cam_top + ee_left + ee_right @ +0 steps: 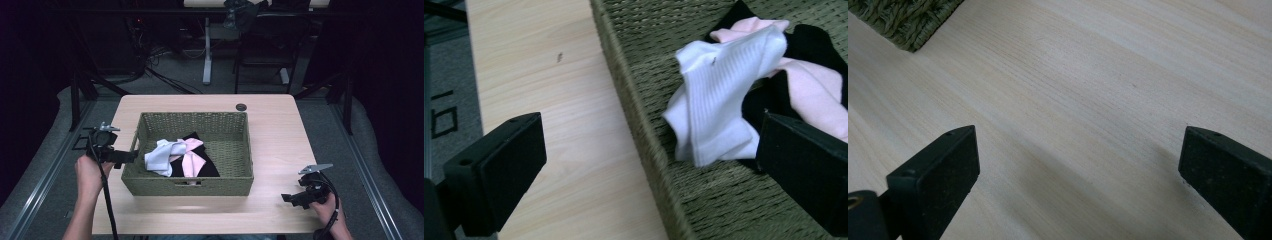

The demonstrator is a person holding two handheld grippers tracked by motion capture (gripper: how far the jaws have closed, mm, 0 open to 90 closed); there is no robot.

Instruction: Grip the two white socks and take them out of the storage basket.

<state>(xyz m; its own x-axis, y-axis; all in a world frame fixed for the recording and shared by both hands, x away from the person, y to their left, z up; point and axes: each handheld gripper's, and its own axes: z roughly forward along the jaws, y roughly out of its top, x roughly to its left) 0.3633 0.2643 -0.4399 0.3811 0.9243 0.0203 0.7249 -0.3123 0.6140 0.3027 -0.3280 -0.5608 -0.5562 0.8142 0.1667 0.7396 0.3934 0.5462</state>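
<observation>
A green woven basket (pixel 230 145) stands mid-table and holds a white sock (pixel 161 156), pink socks (pixel 192 161) and black socks (pixel 210 169) in a loose heap. My left gripper (pixel 129 156) hovers at the basket's left wall, open, its jaws straddling the rim (pixel 644 130); the white sock (pixel 719 100) lies between and beyond them, with pink socks (pixel 814 92) and a black sock (pixel 814 42) behind it. My right gripper (pixel 289 198) rests low over the bare table (pixel 1088 100) at the front right, open and holding nothing. A basket corner (pixel 903 20) shows at its upper left.
The light wooden table (pixel 280 130) has a small dark round cap (pixel 241 107) near its far edge. Beyond it stand a desk leg (pixel 207 50), cables and a dark chair (pixel 265 45). Grey floor and rails run along both sides.
</observation>
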